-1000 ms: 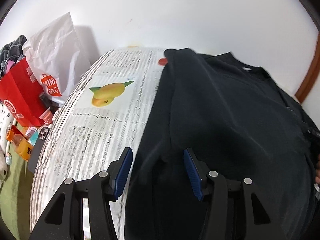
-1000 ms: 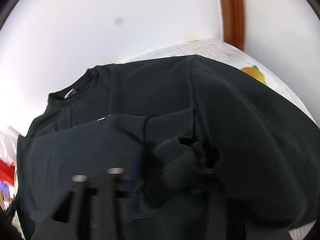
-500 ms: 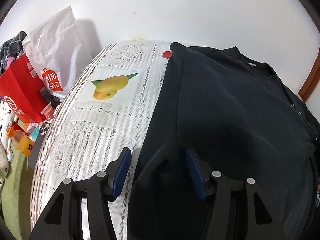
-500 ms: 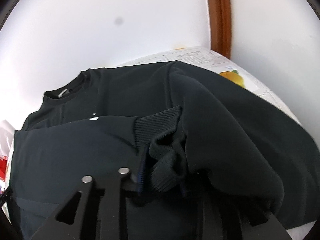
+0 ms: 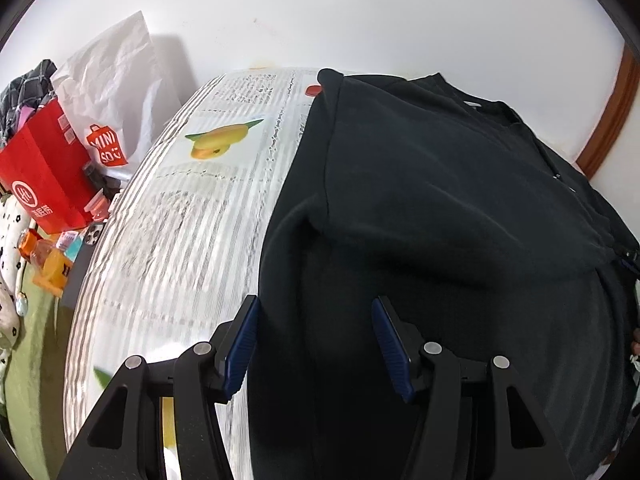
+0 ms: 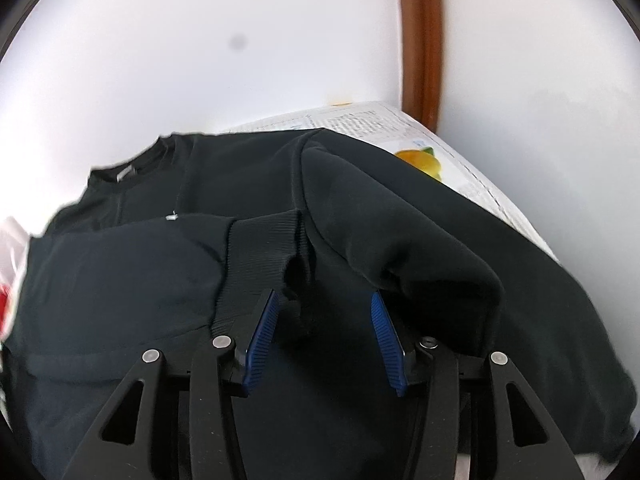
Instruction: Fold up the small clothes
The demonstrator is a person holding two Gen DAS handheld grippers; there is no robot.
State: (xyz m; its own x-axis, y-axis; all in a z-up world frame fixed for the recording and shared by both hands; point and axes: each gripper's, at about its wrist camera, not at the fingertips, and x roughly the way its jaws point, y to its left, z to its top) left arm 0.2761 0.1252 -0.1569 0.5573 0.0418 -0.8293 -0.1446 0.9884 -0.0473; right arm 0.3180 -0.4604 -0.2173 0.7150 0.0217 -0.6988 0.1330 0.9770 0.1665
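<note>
Printed tablecloth (image 5: 192,216) – black sweatshirt (image 5: 440,208) sleeves folded in; left gripper (image 5: 314,344) spread, right gripper (image 6: 324,336) opening – both empty.

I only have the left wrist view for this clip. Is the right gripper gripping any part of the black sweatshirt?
Observer: No. The right gripper has its jaws opening, and the blue pads press on nothing; the black sweatshirt only lies beneath the gap.
Operator: Where is the sleeve's cuff?
Observer: The ribbed cuff lies on the chest, just beyond the fingertips, towards the picture's left.
Operator: Does the folded sleeve lie flat?
Observer: No. The sleeve stands in a loose hump on the picture's right of the gripper, with a dark gap beneath it.
</note>
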